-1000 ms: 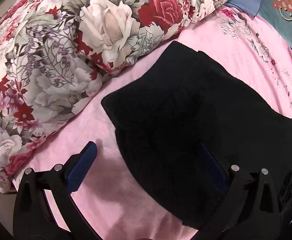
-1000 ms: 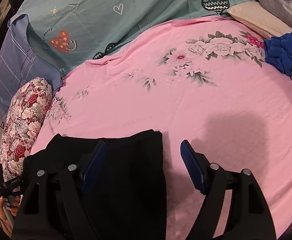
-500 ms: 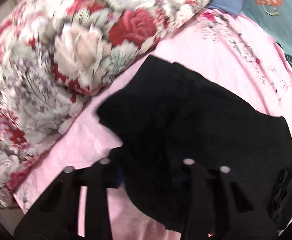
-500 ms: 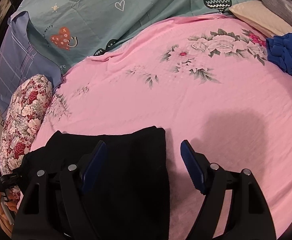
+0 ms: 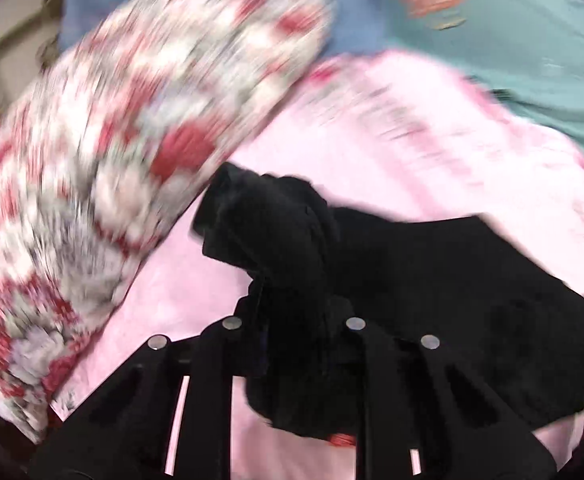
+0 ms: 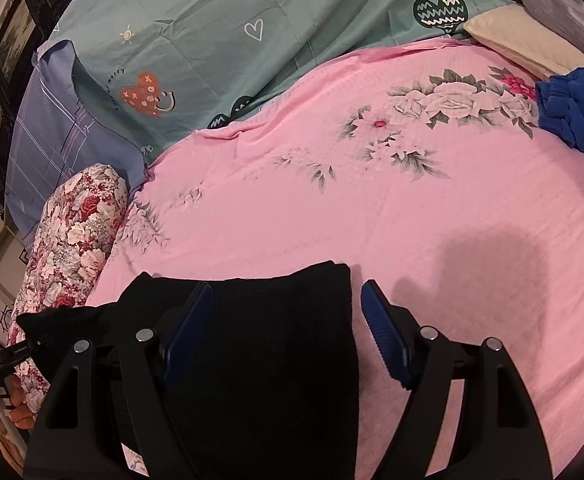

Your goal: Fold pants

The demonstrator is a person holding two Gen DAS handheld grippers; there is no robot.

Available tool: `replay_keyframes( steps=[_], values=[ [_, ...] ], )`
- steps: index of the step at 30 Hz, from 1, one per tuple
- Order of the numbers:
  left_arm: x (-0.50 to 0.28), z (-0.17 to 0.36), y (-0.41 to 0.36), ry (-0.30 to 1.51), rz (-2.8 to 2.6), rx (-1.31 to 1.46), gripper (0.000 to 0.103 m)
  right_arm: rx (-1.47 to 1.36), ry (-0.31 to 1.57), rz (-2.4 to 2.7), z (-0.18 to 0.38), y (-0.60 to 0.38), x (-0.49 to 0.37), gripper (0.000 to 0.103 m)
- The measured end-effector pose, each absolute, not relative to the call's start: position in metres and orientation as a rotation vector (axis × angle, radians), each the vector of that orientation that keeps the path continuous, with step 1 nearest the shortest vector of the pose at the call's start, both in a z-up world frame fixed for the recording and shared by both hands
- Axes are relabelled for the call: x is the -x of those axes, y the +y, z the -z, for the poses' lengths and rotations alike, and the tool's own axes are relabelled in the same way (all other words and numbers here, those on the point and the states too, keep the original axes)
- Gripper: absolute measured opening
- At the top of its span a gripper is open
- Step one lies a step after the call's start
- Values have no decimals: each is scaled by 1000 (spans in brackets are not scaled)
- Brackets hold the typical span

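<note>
The left claw (image 5: 292,320) is pinched onto a bunched edge of the black pants (image 5: 432,280), though its fingertips are buried in the dark cloth and the whole left view is smeared by motion blur, so the grip seems firm rather than plainly shown. The lifted fold rises beside the floral bolster (image 5: 112,160). The right claw (image 6: 288,320) stands wide, its left blue pad (image 6: 188,328) over the pants (image 6: 260,360) and the right one over the pink bedsheet (image 6: 332,200); whether either touches is unclear. The pants' near edge is cut off by the frame. A blue garment (image 6: 572,116) lies at the right rim, partly out of view.
</note>
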State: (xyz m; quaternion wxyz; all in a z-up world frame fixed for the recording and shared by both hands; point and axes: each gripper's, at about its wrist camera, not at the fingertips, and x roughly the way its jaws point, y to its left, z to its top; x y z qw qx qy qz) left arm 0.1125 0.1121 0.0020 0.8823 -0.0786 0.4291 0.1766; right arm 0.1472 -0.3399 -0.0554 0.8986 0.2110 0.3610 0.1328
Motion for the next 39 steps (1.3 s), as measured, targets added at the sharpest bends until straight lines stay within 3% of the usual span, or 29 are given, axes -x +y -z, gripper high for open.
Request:
replay_keyframes(
  steps=[6,10,13,16,17,18,21,30,39],
  values=[
    [-112,-39,-14,846,-46,43,17,-467,724,-298,47,-346,-141,77],
    [-121,-8,-93,941,101,-38,19,-514,730,-298,47,-353,-141,77],
    [-132,30,-131,1046,146,-95,30,-541,730,-290,48,-360,-140,77],
    [-132,53,-147,1068,154,-119,51,-535,752,-286,50,-360,-143,77],
    [-131,51,-149,1064,186,-109,68,-534,765,-290,52,-358,-144,77],
    [-127,47,-150,1055,214,-96,78,-532,773,-294,53,-356,-144,77],
    [-117,26,-137,1015,238,-71,95,-505,799,-305,56,-349,-145,77],
    [-98,-16,-43,898,46,74,99,-530,850,-398,63,-335,-151,77],
    [-105,54,22,1056,-197,60,99,-572,1059,-636,52,-267,-155,77]
  ],
)
